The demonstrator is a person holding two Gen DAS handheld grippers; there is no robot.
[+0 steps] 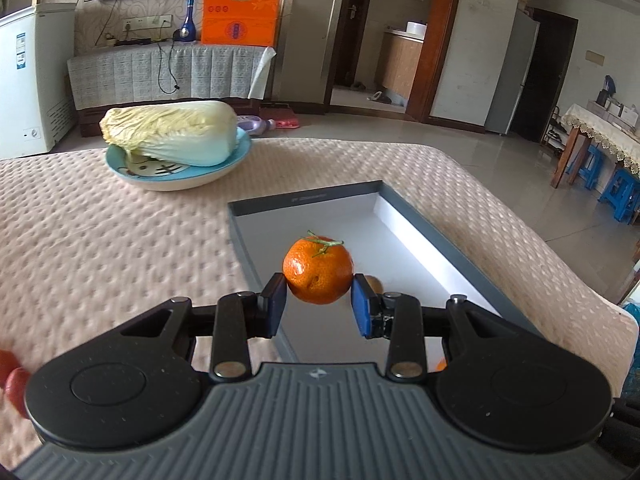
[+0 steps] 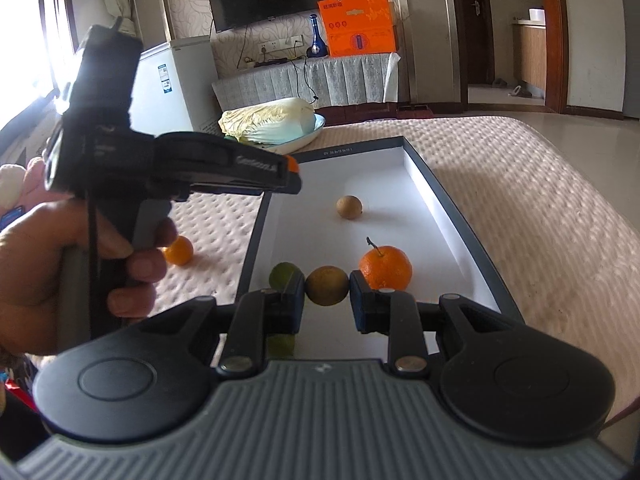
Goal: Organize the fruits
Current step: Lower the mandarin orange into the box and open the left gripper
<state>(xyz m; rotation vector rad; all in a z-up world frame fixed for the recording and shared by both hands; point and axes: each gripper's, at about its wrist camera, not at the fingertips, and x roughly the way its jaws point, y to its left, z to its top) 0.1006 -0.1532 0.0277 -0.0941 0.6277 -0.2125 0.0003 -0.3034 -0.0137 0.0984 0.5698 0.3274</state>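
My left gripper (image 1: 319, 294) is shut on an orange mandarin (image 1: 318, 270) with a green stem, held above the near part of the grey box lid (image 1: 240, 236). My right gripper (image 2: 327, 294) is shut on a brown-green round fruit (image 2: 327, 285) low over the same box (image 2: 460, 208). In the right wrist view the box holds a small brown fruit (image 2: 349, 207), a mandarin (image 2: 386, 268) with a stem, and a green fruit (image 2: 282, 274) behind my left finger. Another mandarin (image 2: 179, 251) lies on the cloth left of the box. The left gripper's body (image 2: 168, 168) shows at left in a hand.
A blue plate (image 1: 176, 176) with a Chinese cabbage (image 1: 172, 132) stands at the table's far left. The table has a beige bumpy cloth (image 1: 100, 248). Red fruit (image 1: 12, 380) shows at the left edge. The table's right edge drops to the floor.
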